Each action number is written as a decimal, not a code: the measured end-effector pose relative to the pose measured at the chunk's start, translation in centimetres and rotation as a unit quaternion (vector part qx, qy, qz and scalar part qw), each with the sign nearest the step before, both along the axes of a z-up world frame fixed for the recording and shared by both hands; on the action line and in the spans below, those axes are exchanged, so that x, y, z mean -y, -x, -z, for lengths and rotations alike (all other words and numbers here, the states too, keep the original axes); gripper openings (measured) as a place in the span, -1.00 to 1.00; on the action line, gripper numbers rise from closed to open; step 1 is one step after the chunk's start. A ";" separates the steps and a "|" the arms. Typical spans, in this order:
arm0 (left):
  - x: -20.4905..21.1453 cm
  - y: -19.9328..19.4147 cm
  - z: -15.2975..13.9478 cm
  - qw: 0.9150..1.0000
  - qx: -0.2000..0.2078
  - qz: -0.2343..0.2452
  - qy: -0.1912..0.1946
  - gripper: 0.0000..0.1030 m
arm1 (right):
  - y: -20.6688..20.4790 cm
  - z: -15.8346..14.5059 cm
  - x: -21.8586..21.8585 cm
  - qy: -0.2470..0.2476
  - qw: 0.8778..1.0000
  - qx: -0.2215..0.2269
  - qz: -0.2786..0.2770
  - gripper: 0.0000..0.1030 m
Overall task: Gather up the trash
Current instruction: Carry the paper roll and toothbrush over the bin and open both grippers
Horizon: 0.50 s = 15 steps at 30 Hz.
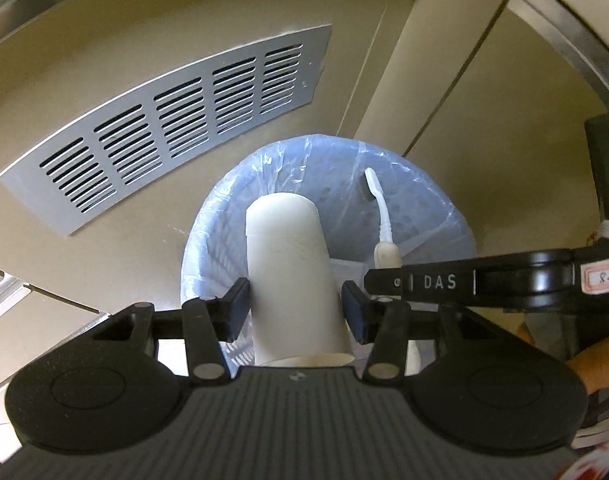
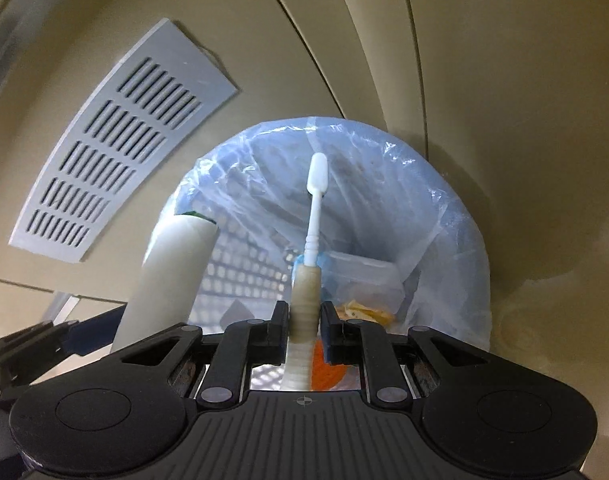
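My left gripper (image 1: pixel 295 304) is shut on a white plastic cup (image 1: pixel 292 264), held bottom-forward over the mouth of a bin with a blue plastic liner (image 1: pixel 436 204). In the right wrist view the same cup (image 2: pixel 172 268) shows at the left. My right gripper (image 2: pixel 304 324) is shut on the ribbed beige handle of a white toothbrush (image 2: pixel 313 216), whose head points out over the bin (image 2: pixel 444 216). The left wrist view shows the toothbrush (image 1: pixel 378 204) and my right gripper's fingers (image 1: pixel 428 282) just right of the cup. Both items hang above the bin opening.
Inside the bin lie a clear plastic container (image 2: pixel 364 276) and orange and yellow scraps (image 2: pixel 368 310). The bin stands on a beige floor beside a grey slotted vent panel (image 1: pixel 172 120) (image 2: pixel 120 152). A hand (image 1: pixel 596 364) shows at the right edge.
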<state>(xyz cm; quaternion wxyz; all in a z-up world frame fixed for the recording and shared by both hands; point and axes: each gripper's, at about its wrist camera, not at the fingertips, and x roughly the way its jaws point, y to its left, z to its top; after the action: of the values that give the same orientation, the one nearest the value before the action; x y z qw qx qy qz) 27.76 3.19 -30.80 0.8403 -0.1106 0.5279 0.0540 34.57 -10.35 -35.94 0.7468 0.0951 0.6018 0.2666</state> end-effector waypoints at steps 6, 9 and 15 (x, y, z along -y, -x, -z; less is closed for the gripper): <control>0.2 -0.4 0.4 1.000 -0.005 0.008 -0.003 -0.10 | -0.4 0.5 0.1 0.004 1.000 0.002 0.002 -0.09; 0.1 -0.8 0.9 1.000 -0.009 0.010 -0.002 -0.10 | -0.5 0.5 0.4 0.007 1.000 0.002 0.007 -0.09; 0.2 -1.6 1.6 1.000 -0.015 0.019 -0.003 -0.10 | -0.9 0.1 1.0 0.009 1.000 0.004 0.017 -0.09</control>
<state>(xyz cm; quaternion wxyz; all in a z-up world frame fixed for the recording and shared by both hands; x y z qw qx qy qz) 29.31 3.00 -32.40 0.8335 -0.0972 0.5424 0.0413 35.46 -11.35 -35.99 0.7545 0.0973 0.5996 0.2486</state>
